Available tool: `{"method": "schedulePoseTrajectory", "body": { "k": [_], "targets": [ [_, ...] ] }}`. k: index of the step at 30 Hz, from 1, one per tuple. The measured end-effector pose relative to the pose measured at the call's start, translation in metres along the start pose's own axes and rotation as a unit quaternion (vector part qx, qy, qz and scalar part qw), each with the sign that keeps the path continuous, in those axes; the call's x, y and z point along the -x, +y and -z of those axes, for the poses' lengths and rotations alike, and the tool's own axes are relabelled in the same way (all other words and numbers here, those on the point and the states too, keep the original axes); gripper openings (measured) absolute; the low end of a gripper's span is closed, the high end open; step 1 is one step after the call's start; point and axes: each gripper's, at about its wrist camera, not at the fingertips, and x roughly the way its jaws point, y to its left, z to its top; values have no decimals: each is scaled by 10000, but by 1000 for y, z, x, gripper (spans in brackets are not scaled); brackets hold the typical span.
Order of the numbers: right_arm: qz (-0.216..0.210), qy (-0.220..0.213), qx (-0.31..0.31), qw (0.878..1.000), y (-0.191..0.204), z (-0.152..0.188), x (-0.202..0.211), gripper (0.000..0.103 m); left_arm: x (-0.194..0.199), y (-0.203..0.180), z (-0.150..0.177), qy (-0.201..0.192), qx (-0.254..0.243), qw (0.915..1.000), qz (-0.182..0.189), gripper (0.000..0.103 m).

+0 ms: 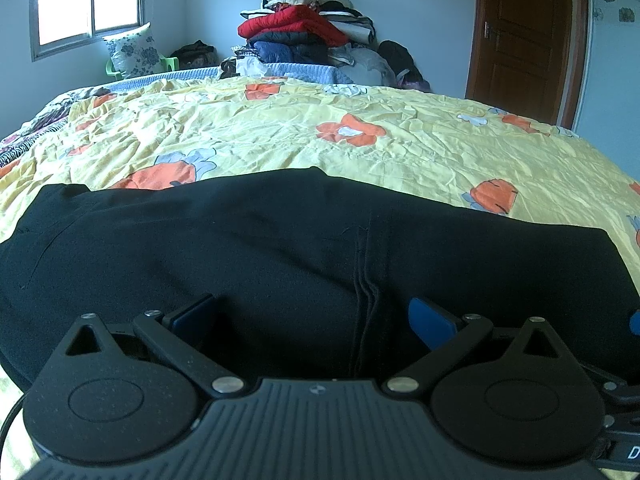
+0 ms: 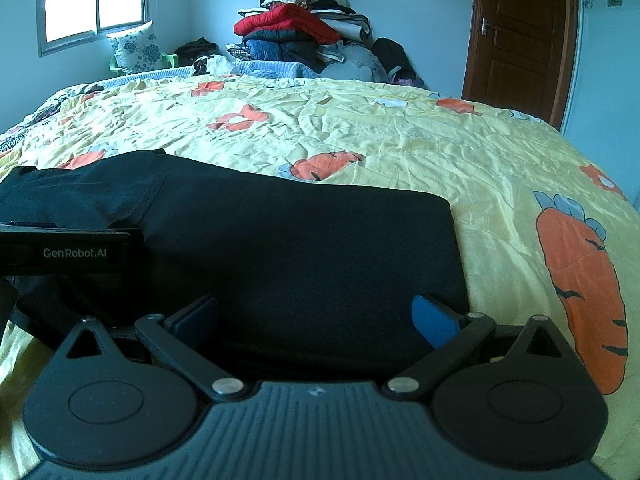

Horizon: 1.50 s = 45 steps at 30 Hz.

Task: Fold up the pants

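Black pants (image 1: 280,248) lie flat across the near part of the bed, stretched left to right, with a seam near the middle. My left gripper (image 1: 314,316) is open, low over the near edge of the pants, blue pads wide apart with nothing between them. In the right wrist view the pants (image 2: 300,248) end in a straight edge at the right. My right gripper (image 2: 316,316) is open over the pants near that right end. The left gripper's body (image 2: 72,252) shows at the left of the right wrist view.
The bed is covered by a wrinkled yellow sheet (image 1: 360,148) with orange carrot prints. A tall pile of clothes and blankets (image 1: 304,28) stands at the far side against the wall. A brown door (image 1: 524,36) is at the right, a window (image 1: 88,0) at the left.
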Motion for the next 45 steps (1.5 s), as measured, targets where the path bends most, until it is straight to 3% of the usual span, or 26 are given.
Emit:
{"method": "schedulePoseTrajectory", "body": {
  "k": [40,45],
  "targets": [
    [23,-39,42,10000,-3,-1,0,103,0,4,2,-15,32,10000,-1,103],
    [69,-36,19,10000,3,0,-1,103,7,7,-2,2,-327,9994,111,103]
  ]
}}
